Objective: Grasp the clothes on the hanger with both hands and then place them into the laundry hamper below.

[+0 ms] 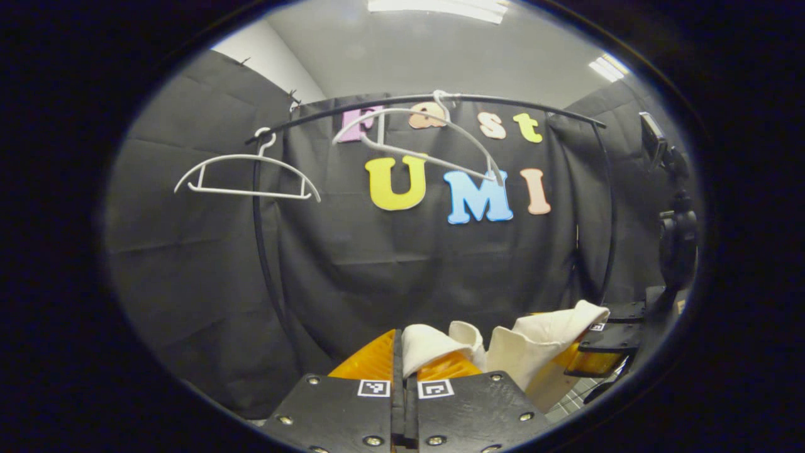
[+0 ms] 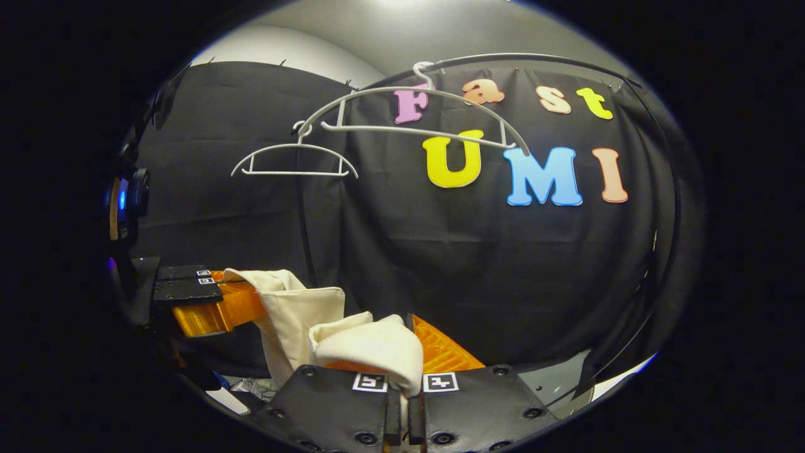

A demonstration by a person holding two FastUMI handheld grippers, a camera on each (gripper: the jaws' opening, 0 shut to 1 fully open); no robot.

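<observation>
Left gripper view: the left gripper (image 1: 404, 355) is closed down on a fold of the cream garment (image 1: 534, 343), cloth pinched between its fingers low in the frame. Farther right, the right gripper (image 1: 597, 352) clamps the garment's other end. Right gripper view confirms: the right gripper (image 2: 402, 355) has both fingers pressed on a bunched fold, and the left gripper (image 2: 207, 302) at left holds the far edge, the garment (image 2: 302, 321) draped between the two. Both tongs nearly fully closed, just cloth thickness between the fingers.

Two white hangers hang bare on the black rail (image 1: 503, 100): the small hanger (image 1: 246, 176) at left, the big hanger (image 1: 418, 148) tilted near the middle. So the garment is off the hanger, held low, well below the rail. The hamper is probably under the grippers, but the bottom edge is too dark and cut off to tell.

Step in hand: lower and release into the hamper. Do it well by keeping both grips tight while descending, bringing the hands together so the slack drops inside the rim, and opening both at once so nothing hangs over an edge.
</observation>
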